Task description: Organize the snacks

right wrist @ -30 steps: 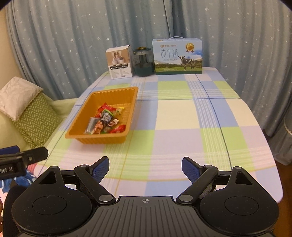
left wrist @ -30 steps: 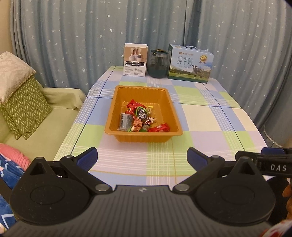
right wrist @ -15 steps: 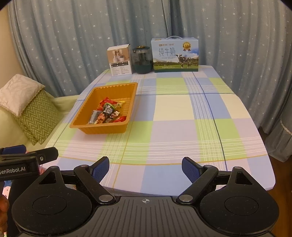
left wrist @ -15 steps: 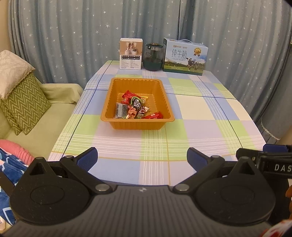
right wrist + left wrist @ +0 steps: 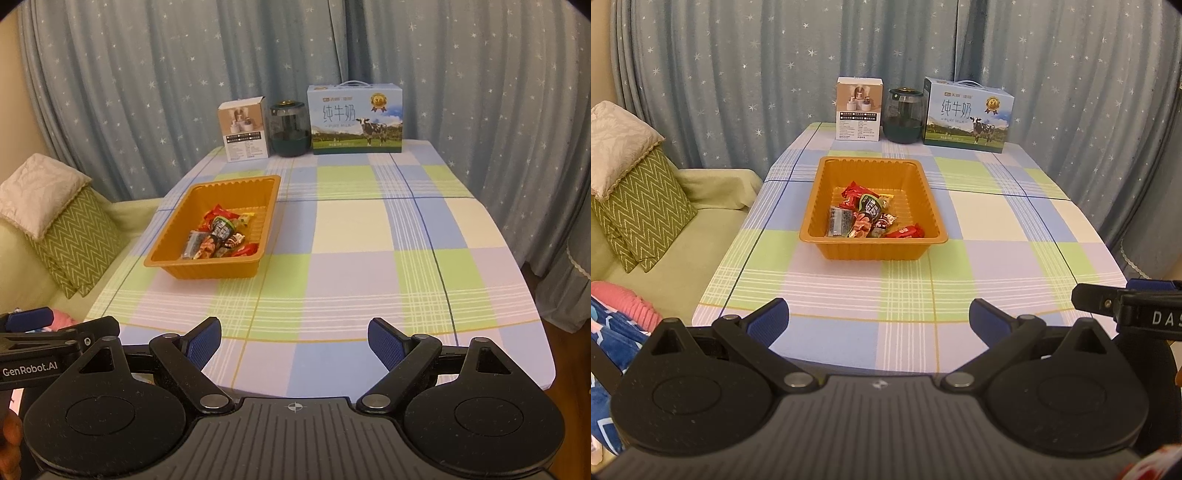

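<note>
Your left gripper (image 5: pixel 879 321) and right gripper (image 5: pixel 294 341) hang wide open and empty at the table's (image 5: pixel 997 266) near edge. Beyond, wrapped snacks (image 5: pixel 866 218) fill the orange tray (image 5: pixel 816 206): probably light, crinkly, slippery; pinch a wrapper's end.

Blue star-print curtains (image 5: pixel 738 74) cover the whole back wall. Bench (image 5: pixel 351 229) under a pastel plaid cloth. Pale green sofa (image 5: pixel 665 266) at 9 o'clock, two cushions (image 5: pixel 639 206) stacked on it. Wood floor (image 5: pixel 569 354) at 3 o'clock. Warm, dim indoor light.
</note>
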